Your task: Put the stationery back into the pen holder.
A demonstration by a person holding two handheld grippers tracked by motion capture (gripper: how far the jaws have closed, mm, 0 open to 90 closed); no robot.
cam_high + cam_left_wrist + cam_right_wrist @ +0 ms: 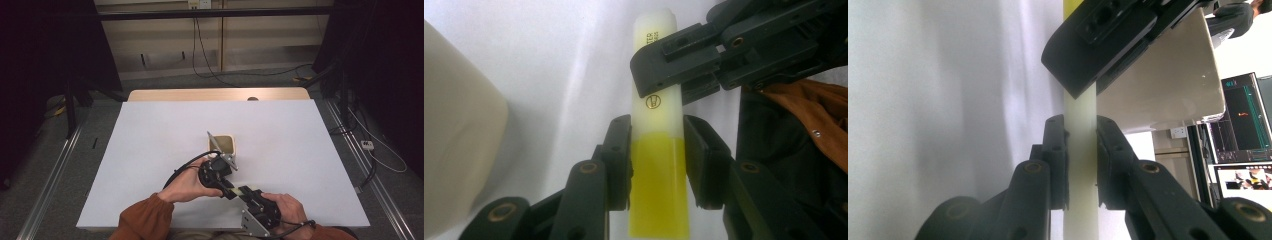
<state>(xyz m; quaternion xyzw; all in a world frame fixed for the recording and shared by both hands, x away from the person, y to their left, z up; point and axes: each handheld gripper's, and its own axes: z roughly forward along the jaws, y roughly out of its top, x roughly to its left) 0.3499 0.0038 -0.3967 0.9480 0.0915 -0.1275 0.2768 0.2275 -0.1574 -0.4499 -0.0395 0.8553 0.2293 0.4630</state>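
Note:
A marker pen [239,190] with a yellow end and a milky white end hangs between both grippers, low over the table's near middle. My left gripper [229,189] reaches in from the left. In the left gripper view my left gripper [657,150] is shut on the marker [658,125], its pads pressing where yellow meets white. My right gripper [246,194] comes from the lower right. In the right gripper view my right gripper [1080,150] is shut on the white part of the marker [1081,115], just below the left gripper's jaws.
A beige square cup [225,144] stands on the white table [150,150] just beyond the left gripper; its wall [1168,85] fills the right gripper view's upper right. The table's front edge runs close under the hands. Cables lie on the floor beyond.

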